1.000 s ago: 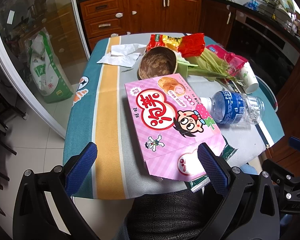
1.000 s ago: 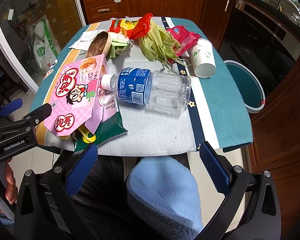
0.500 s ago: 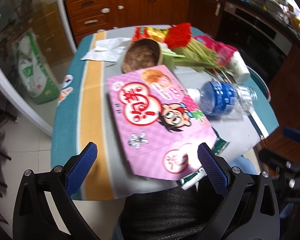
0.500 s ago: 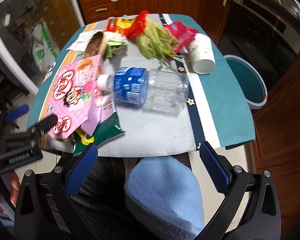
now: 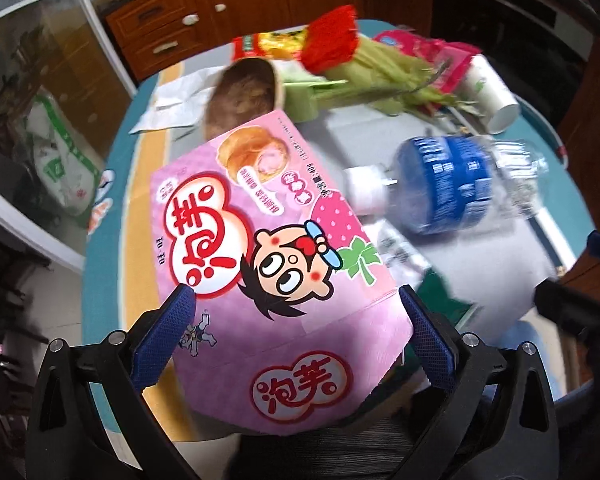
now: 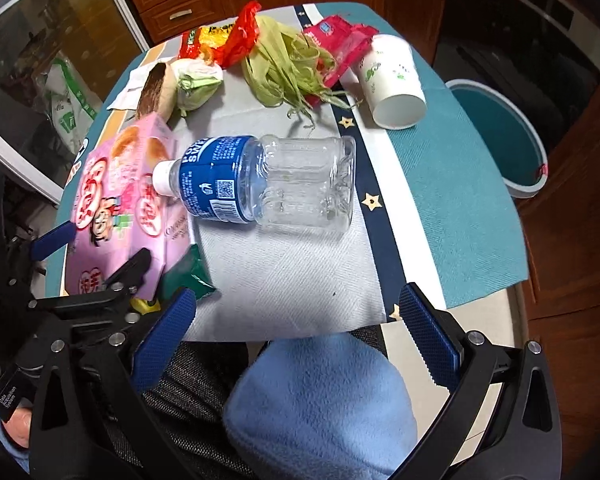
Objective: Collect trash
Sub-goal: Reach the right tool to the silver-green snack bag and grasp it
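Left gripper [image 5: 296,332] wide open around near end of pink box [image 5: 260,264]; squeeze both sides evenly. Bin [image 6: 500,136] at 2 o'clock. Right gripper [image 6: 300,336] open, empty

I am viewing a cloth-covered table [image 6: 440,200]. A plastic bottle [image 6: 260,184], pink box [image 5: 260,248], paper cup [image 6: 392,80] and corn husks [image 6: 292,68] are lying on it.

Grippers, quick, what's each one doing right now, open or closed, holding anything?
Left gripper: open, straddling the pink snack box, not clamped.
Right gripper: open, holding nothing.

Both grippers' fingers [image 5: 168,332] [image 6: 428,344] spread wide
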The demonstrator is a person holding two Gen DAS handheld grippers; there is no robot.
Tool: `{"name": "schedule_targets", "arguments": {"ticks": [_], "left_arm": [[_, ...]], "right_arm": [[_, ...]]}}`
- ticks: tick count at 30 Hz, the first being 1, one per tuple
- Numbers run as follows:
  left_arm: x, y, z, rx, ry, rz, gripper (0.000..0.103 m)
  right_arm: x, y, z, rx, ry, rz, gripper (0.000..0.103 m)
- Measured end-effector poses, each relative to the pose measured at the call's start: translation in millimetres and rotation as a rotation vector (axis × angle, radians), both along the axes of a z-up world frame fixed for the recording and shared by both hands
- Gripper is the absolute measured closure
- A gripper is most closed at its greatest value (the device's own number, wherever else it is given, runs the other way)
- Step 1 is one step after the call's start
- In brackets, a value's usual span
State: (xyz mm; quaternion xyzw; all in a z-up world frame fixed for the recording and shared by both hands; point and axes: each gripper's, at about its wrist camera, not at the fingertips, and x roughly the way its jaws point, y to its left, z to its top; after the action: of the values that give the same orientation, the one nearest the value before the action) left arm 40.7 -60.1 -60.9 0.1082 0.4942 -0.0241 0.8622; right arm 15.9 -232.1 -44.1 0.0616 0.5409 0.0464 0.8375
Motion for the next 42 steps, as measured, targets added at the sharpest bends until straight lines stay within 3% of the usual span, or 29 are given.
{"name": "schedule_targets", "arguments": {"ticks": [4, 12, 21, 22, 25, 30, 31, 32, 33, 37, 40, 42], "left_arm": [[-1, 36, 6, -0.075, 0.022, 0.038, 0.004], [14, 96, 14, -0.206, 0.055, 0.108, 0.004], [9, 119, 9, -0.216, 0.064, 0.111, 0.004], [8, 120, 9, -0.220, 0.066, 0.106, 0.004], [-2, 113, 12, -0.217, 0.071, 0.060, 0.004], [-22, 100, 9, -0.129, 0.053, -0.018, 0.004], [-24, 101, 9, -0.134, 0.055, -0.020, 0.004], [-26, 101, 9, -0.131, 0.063, -0.021, 0.004], [-27, 100, 10, -0.127, 0.064, -0.025, 0.004], [-28, 88, 16, -0.076, 0.035, -0.060, 0.004], [-18, 80, 16, 0.021, 0.011, -0.057, 0.004], [-4, 83, 15, 0.031, 0.020, -0.038, 0.004]], "right_arm": [[6, 7, -10, 0.090, 0.048, 0.054, 0.005], [19, 37, -17, 0.161, 0.095, 0.126, 0.005], [32, 63, -25, 0.204, 0.105, 0.190, 0.005], [33, 66, -26, 0.199, 0.099, 0.195, 0.008], [38, 73, -32, 0.188, 0.109, 0.217, 0.036], [42, 84, -38, 0.159, 0.098, 0.246, 0.043], [42, 87, -40, 0.161, 0.103, 0.263, 0.055], [41, 91, -40, 0.145, 0.097, 0.277, 0.074], [42, 94, -42, 0.149, 0.102, 0.289, 0.080], [38, 104, -35, 0.176, 0.074, 0.316, 0.089], [33, 105, -17, 0.162, 0.018, 0.334, 0.091], [29, 105, -5, 0.146, -0.023, 0.346, 0.091]]}}
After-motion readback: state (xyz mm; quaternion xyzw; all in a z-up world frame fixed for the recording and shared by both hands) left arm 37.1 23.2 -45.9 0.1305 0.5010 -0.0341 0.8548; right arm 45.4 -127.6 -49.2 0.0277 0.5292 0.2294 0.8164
